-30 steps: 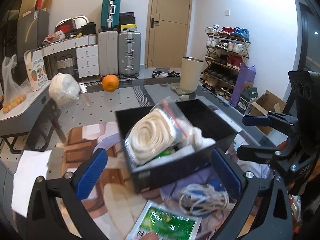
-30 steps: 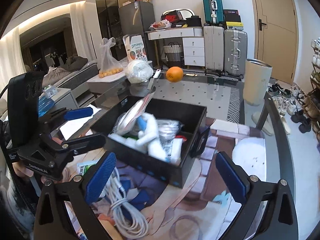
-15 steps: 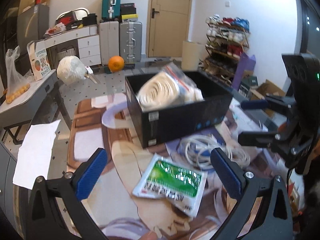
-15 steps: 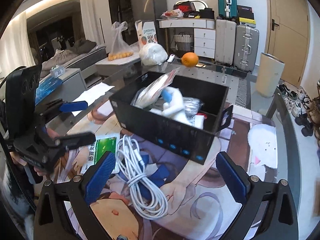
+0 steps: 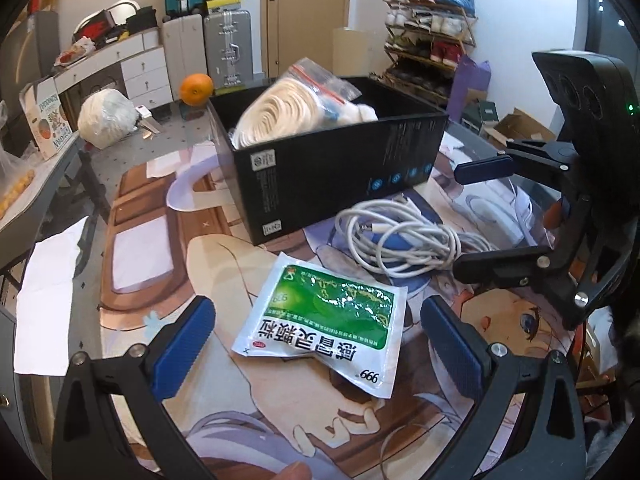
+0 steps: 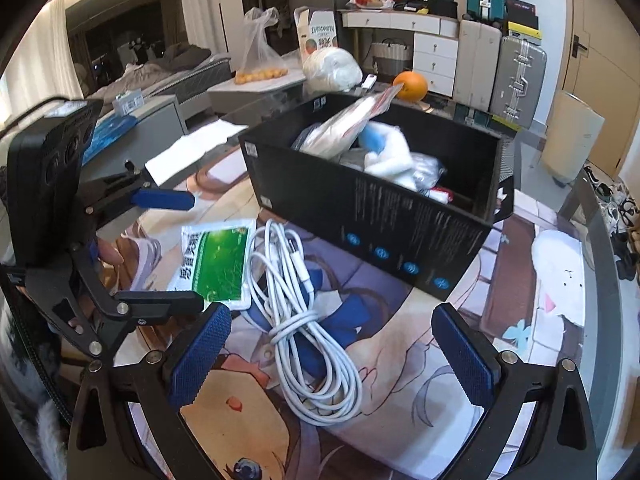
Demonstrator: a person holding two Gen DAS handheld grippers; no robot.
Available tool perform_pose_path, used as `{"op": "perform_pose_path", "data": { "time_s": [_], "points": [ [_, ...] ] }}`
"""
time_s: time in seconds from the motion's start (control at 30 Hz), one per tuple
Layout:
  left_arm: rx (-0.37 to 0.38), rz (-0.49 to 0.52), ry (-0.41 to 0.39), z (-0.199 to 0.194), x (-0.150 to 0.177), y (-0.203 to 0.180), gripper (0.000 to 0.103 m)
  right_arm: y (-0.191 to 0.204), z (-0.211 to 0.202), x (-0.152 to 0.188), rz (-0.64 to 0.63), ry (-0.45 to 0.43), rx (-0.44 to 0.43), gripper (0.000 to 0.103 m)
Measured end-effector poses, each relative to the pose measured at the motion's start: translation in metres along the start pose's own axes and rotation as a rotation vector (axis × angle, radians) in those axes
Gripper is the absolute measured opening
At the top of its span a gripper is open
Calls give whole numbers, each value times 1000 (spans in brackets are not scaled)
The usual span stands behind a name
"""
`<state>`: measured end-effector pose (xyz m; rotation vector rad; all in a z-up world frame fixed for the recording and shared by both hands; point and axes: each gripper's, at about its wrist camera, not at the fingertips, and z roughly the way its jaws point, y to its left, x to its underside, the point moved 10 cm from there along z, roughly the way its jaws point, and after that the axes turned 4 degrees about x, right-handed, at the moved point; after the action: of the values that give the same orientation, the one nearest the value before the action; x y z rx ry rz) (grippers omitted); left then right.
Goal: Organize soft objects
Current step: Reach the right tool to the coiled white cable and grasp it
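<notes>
A black box (image 5: 340,168) (image 6: 372,208) stands on the printed mat and holds a bagged coil of cream rope (image 5: 288,112), a white and blue soft toy (image 6: 384,152) and other bags. A green and white sachet (image 5: 324,316) (image 6: 216,264) lies flat on the mat in front of it. A bundle of white cable (image 5: 400,236) (image 6: 308,320) lies beside the sachet. My left gripper (image 5: 316,344) is open, low over the sachet. My right gripper (image 6: 332,352) is open and empty, low over the cable.
An orange (image 5: 196,88) and a white wrapped bundle (image 5: 106,118) sit at the table's far side. A white paper sheet (image 5: 48,300) lies at the left edge. Suitcases, drawers and a shoe rack stand beyond.
Both grippers have pulled back from the box and dropped lower toward the mat. The sachet and the cable bundle now fill the foreground. Both stay open.
</notes>
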<state>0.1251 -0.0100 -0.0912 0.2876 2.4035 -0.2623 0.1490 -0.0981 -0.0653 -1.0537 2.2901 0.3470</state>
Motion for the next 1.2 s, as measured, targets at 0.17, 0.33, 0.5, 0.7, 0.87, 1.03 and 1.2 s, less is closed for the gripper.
{"op": "perform_pose_path", "data": {
  "time_s": [0.17, 0.33, 0.5, 0.7, 0.87, 1.03, 1.2],
  "points": [
    [4, 26, 46, 8, 3, -5, 103, 4, 12, 5, -21, 31, -4, 102],
    [-3, 18, 97, 16, 7, -2, 103, 7, 22, 6, -53, 48, 1, 102],
    [-16, 21, 102, 16, 8, 0, 103, 8, 29, 5, -83, 57, 0, 92],
    [-16, 20, 104, 15, 7, 1, 103, 11, 33, 4, -110, 61, -16, 74],
    [-16, 22, 105, 16, 6, 0, 103, 23, 31, 2, -153, 41, -47, 48],
    [-13, 28, 104, 16, 6, 0, 103, 33, 27, 4, -179, 32, -67, 31],
    [12, 58, 85, 12, 6, -6, 89, 29, 22, 10, -161, 27, -69, 30]
  ]
}}
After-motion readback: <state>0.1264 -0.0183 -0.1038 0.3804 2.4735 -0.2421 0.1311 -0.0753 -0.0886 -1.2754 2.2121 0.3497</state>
